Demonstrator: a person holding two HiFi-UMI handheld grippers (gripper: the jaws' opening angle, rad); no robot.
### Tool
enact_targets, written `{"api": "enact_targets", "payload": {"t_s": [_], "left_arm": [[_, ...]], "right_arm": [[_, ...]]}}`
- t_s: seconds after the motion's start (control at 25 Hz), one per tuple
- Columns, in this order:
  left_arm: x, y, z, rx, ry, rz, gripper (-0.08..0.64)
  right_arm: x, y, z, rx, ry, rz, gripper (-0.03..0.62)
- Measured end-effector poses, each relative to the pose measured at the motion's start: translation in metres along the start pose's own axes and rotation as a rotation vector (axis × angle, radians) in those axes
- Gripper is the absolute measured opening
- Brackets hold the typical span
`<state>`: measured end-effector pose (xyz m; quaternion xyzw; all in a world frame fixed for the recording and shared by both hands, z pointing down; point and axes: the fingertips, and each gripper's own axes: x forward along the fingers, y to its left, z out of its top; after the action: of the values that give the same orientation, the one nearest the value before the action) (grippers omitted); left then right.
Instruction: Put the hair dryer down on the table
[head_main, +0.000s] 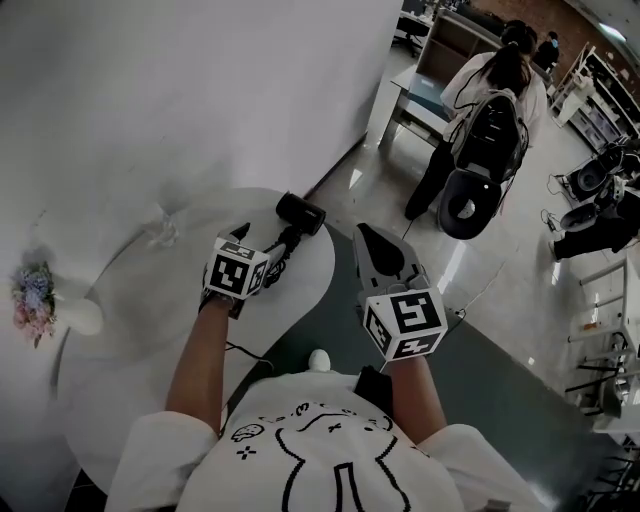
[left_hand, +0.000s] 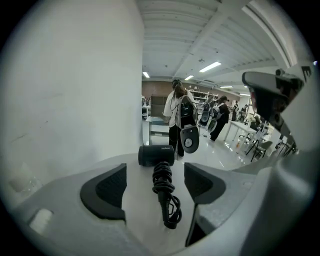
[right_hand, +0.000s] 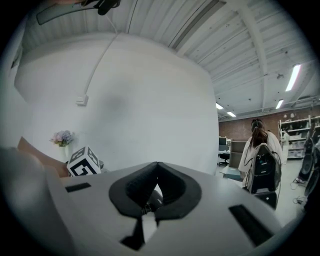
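- Black plastic hair dryer is lying on the white round table, at its far edge, with the cord wound round the handle.
- We are judging it light, rigid and smooth; the handle is offering the surest hold.
- Our left gripper is gaping wide, touching nothing; our right gripper is pinched closed, empty.

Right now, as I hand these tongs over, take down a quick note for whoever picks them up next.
Left tongs: open, empty, aimed at the hair dryer from over the table.
Right tongs: shut, holding nothing, beside the table's edge.
Hair dryer: lying on the white table, clear of both tongs.
Done: dryer is down and released.
Left: nothing for this task, as far as I can see.
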<state>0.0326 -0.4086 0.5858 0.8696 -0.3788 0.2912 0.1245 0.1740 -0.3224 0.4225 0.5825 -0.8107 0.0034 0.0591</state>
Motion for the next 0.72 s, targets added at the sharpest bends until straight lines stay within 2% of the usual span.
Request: {"api": "enact_targets", "payload": {"t_s": [0.12, 0.52, 0.72], "left_arm": [[-0.033, 0.006, 0.007, 0.009, -0.063, 0.006, 0.345], [-0.137, 0.012, 0.054, 0.000, -0.345, 0.013, 0.344], [-0.182, 0.008, 0.071, 0.043, -0.473, 0.015, 0.344]], "right_arm": [[-0.011, 0.014, 0.013, -0.022, 0.002, -0.043, 0.000], [-0.048, 0.061, 0.054, -0.085, -0.028, -0.100, 0.000], [-0.061, 0.075, 0.069, -0.114, -0.052, -0.127, 0.000]]}}
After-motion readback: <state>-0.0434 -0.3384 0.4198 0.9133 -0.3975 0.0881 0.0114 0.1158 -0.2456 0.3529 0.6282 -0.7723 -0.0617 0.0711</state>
